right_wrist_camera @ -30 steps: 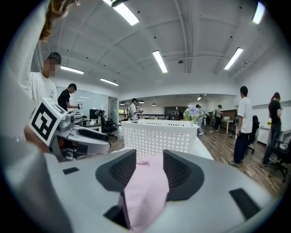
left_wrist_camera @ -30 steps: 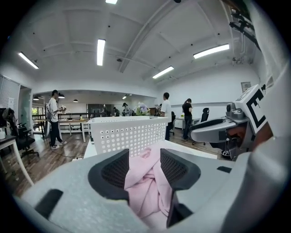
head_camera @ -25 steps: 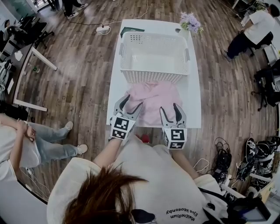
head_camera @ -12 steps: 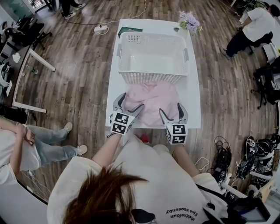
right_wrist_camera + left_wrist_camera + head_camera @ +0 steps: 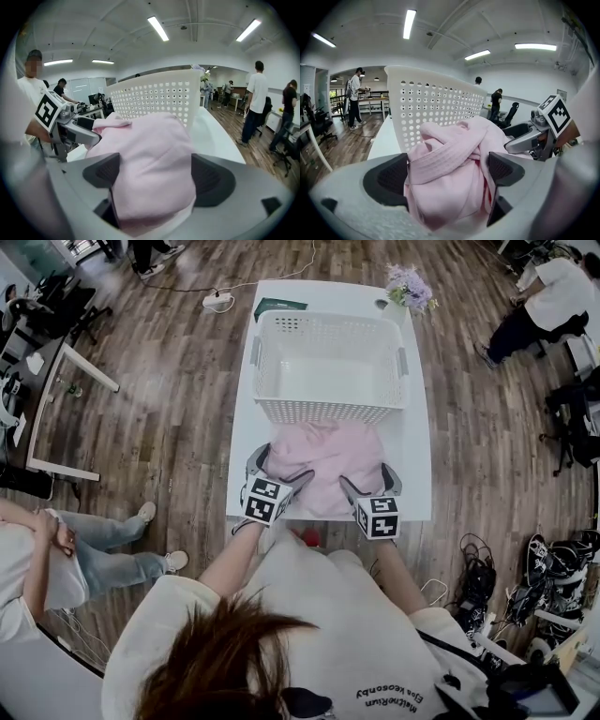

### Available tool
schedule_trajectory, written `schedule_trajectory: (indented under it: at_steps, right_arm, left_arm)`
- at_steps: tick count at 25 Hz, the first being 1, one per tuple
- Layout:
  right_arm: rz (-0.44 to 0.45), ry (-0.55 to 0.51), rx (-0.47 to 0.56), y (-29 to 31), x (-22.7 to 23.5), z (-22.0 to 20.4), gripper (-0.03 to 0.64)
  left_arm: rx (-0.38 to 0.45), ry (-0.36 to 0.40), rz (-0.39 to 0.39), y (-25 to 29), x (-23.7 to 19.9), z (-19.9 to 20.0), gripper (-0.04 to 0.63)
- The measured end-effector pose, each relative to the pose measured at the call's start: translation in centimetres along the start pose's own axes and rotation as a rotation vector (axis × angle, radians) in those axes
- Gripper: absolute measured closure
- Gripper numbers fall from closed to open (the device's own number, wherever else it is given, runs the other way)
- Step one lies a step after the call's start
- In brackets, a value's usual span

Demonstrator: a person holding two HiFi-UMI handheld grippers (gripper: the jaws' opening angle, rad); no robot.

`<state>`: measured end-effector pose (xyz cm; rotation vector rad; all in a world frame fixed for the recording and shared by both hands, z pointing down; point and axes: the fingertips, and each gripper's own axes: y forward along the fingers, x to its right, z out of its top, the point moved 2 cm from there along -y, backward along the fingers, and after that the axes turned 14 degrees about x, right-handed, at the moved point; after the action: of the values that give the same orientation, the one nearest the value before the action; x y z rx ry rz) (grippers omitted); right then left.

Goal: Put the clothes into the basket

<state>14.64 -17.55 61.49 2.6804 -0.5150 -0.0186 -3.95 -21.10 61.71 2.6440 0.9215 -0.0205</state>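
Note:
A crumpled pink garment [image 5: 323, 460] lies on the white table [image 5: 417, 460] just in front of the white perforated basket [image 5: 328, 409], which looks empty. My left gripper [image 5: 281, 465] reaches over the garment's left side, my right gripper [image 5: 367, 476] over its right side. Both sets of jaws are opening wide. In the left gripper view the pink folds [image 5: 454, 168] fill the gap of the left gripper [image 5: 447, 173], with the basket wall [image 5: 436, 108] behind. In the right gripper view a smooth hump of cloth [image 5: 150, 159] sits between the jaws of the right gripper [image 5: 154, 176].
A vase of purple flowers [image 5: 408, 285] and a dark green book [image 5: 281, 306] stand behind the basket. A person sits on the floor at left [image 5: 56, 549]; another crouches at upper right [image 5: 548, 296]. Shoes and cables [image 5: 553, 568] lie at right.
Both grippers have moved forward from the table's near edge onto the garment, and their jaws have spread wider. The garment now lies between each pair of jaws.

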Motion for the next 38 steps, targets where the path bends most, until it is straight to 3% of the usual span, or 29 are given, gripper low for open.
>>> schedule_trajectory:
  at_steps: [8,11,18,24,31,38]
  right_arm:
    - [0.054,0.066,-0.096,2.1,0.4,-1.8,0.169]
    - [0.073,0.104,-0.127,2.8,0.4,-2.3,0.169]
    - [0.145,0.179,-0.148,3.6,0.0,-2.9,0.172]
    - [0.177,0.195,-0.145,4.0,-0.3,-3.0,0.177]
    - [0.207,0.212,-0.134,4.1,-1.6,-2.7,0.303]
    - [0.234,0.148,-0.097,3.9,-2.5,-1.8,0.433]
  left_arm:
    - [-0.061,-0.040,-0.011,1.8,-0.2,-1.5,0.057]
    - [-0.076,-0.099,-0.010,2.2,-0.3,-2.3,0.049]
    - [-0.134,-0.189,-0.058,3.1,0.7,-3.7,0.046]
    - [-0.159,-0.197,-0.089,3.6,1.1,-3.9,0.055]
    - [-0.167,-0.207,-0.139,3.7,1.9,-3.9,0.166]
    - [-0.167,-0.225,-0.173,3.7,3.2,-3.2,0.293]
